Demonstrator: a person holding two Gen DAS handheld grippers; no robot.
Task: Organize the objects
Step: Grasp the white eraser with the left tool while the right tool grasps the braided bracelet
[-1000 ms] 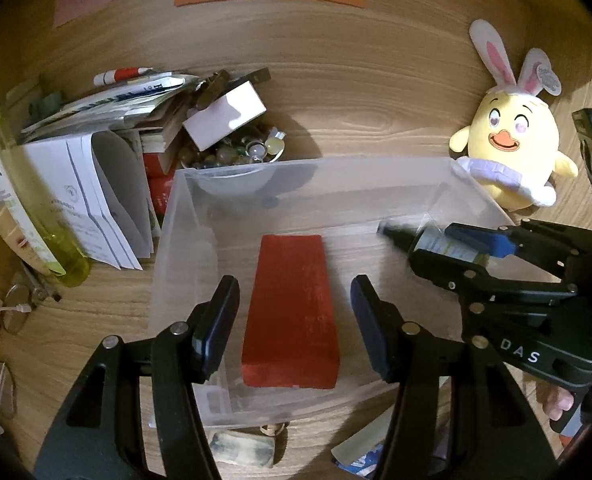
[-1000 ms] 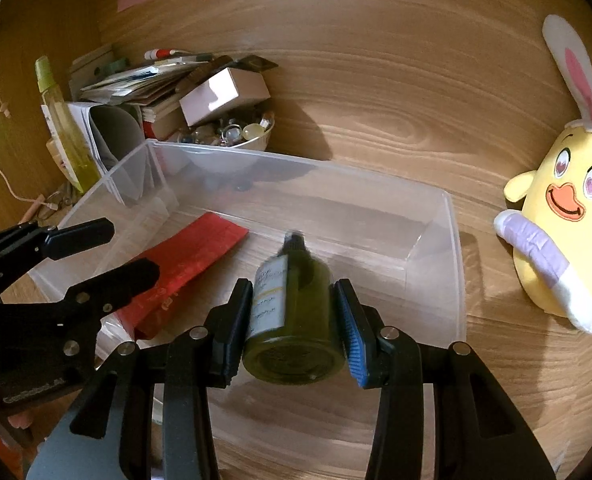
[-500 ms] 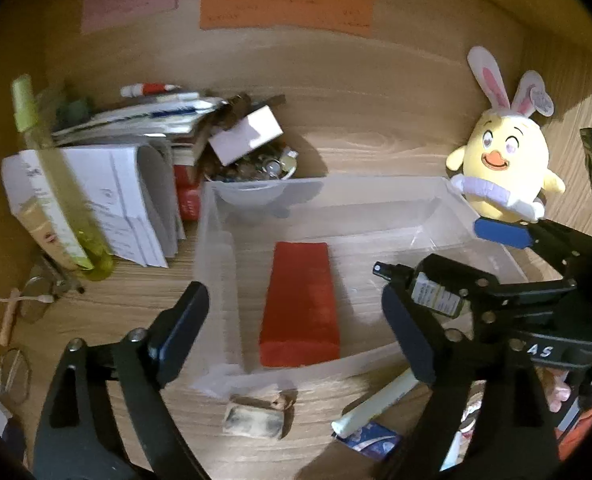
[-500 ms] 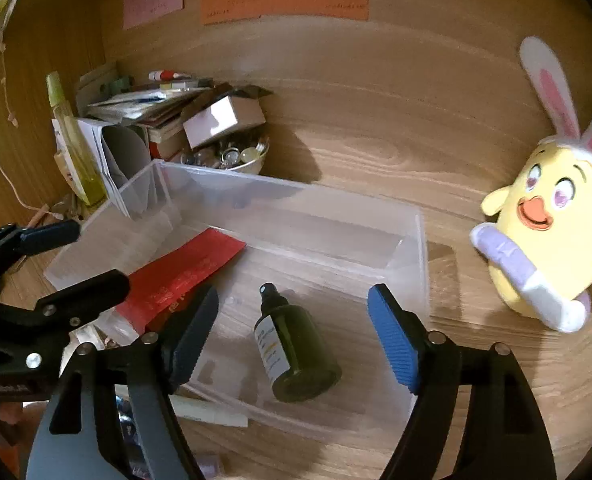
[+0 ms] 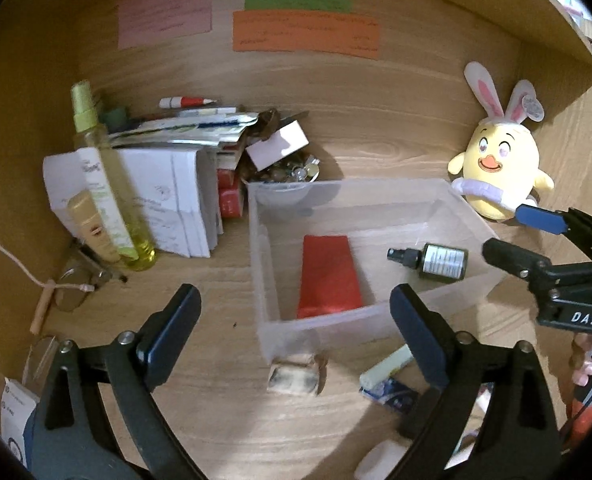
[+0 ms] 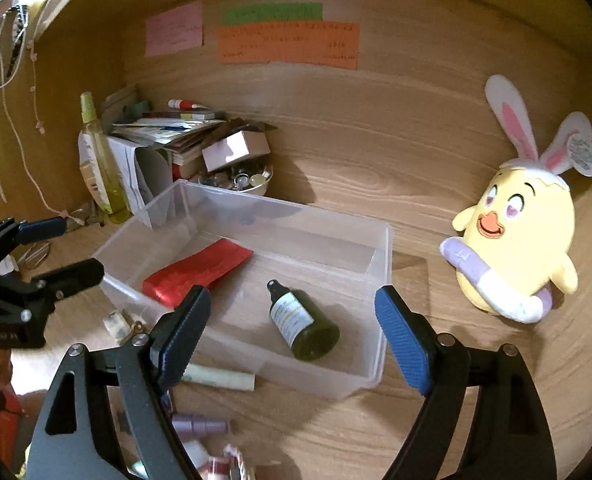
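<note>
A clear plastic bin (image 5: pixel 380 322) (image 6: pixel 380 264) stands on the wooden desk. In it lie a flat red packet (image 5: pixel 328 276) (image 6: pixel 197 270) and a dark green spray bottle (image 5: pixel 436 260) (image 6: pixel 302 326) on its side. My left gripper (image 5: pixel 296 328) is open and empty, held back above the bin's near left corner. My right gripper (image 6: pixel 291 332) is open and empty, above the bin's near side over the bottle; it also shows in the left wrist view (image 5: pixel 524 236).
A yellow bunny-eared plush (image 5: pixel 496 172) (image 6: pixel 516 240) sits right of the bin. A tall yellow spray bottle (image 5: pixel 107 196), papers and a bowl of small items (image 5: pixel 287 172) stand left and behind. A small wrapped item (image 5: pixel 296 376), a pale tube (image 6: pixel 219 378) and small bottles lie in front.
My right gripper opened and let the green bottle go into the bin, then drew back. My left gripper opened wider and pulled back and up from the red packet.
</note>
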